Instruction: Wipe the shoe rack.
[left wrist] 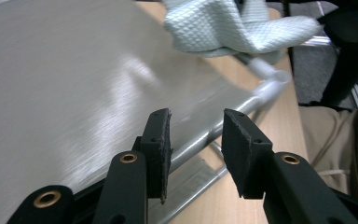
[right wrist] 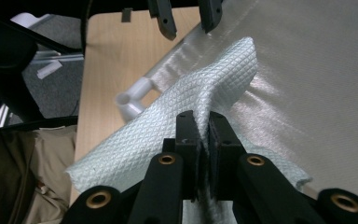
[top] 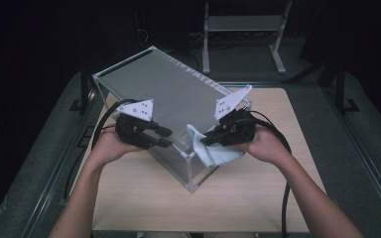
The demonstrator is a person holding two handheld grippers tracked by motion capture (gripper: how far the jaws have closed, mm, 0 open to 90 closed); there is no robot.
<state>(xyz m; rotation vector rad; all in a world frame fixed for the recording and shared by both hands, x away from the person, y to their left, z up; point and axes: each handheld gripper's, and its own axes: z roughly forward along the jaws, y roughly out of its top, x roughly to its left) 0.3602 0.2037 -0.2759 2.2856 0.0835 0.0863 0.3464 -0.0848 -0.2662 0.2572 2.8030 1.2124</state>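
While the table (top: pixel 258 193) fills the lower middle of the high view, the case (top: pixel 173 99), a long box with a brushed grey top panel and clear edges, lies on it slantwise, its long axis running from the upper left of the frame down to a near corner at lower centre. The cloth (top: pixel 206 148), a pale waffle-weave rag, sits at that near corner, draped over the case's right-hand edge just right of centre. The right gripper (top: pixel 209 139) is clenched on the cloth: in the right gripper view its pads pinch a fold of the cloth (right wrist: pixel 200 102) tight, with the grey panel spreading to the upper right. The left gripper (top: pixel 166 136) is released, its jaws standing apart with nothing between them; in the left gripper view they hover over the case's near rail (left wrist: pixel 214 135), and the cloth (left wrist: pixel 223 28) lies ahead at the top of the frame. So the right hand is the nearer one, and I judge any wipe would run from this corner up-left along the long axis.
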